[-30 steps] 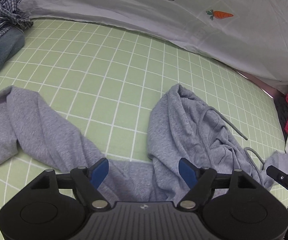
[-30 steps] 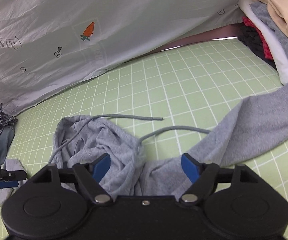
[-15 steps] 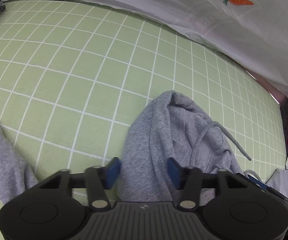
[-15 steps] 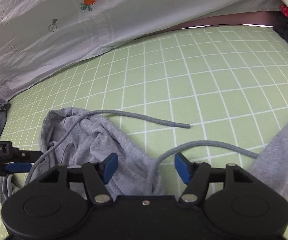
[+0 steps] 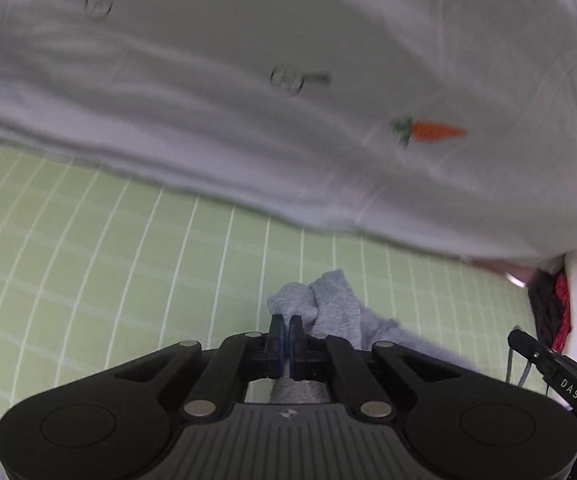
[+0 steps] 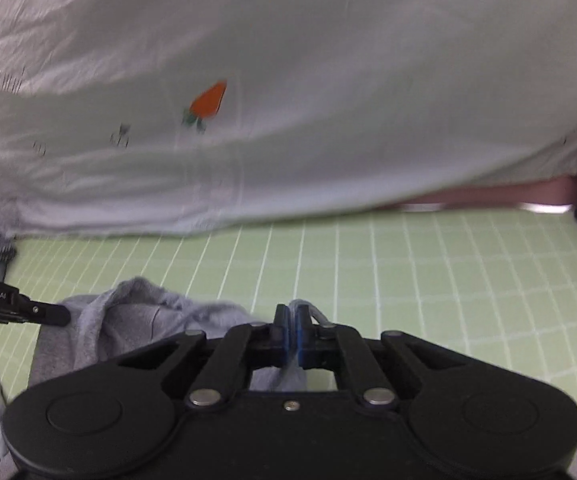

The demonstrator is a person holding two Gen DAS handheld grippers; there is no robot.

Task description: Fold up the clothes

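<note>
Hoodie fabric is pinched in both tools at once, so the step in hand looks like the lift-and-carry that comes before a fold, not the fold itself. On the left, the left gripper (image 5: 287,330) has its blue pads pressed together on a bunched ridge of the grey hoodie (image 5: 330,308), which rises just past the fingertips and trails off to the right over the green grid mat (image 5: 100,264). The white carrot-print sheet (image 5: 288,80) fills the space beyond the mat, and a stack of other clothes (image 5: 568,308) sits at the far right edge. In the right wrist view, the right gripper (image 6: 293,320) is likewise clamped shut on a thin fold of the same grey cloth, with a loop of the drawstring (image 6: 317,314) showing beside the pads. The rest of the garment lies crumpled on the mat to the left of that tool, near the tip of the other gripper.

Both views are smeared by motion. Judging from this, the next move calls for holding both pinches firm, keeping the two grips apart so the cloth spreads flat, and laying it down smooth; the drawstring could snag or slip.
</note>
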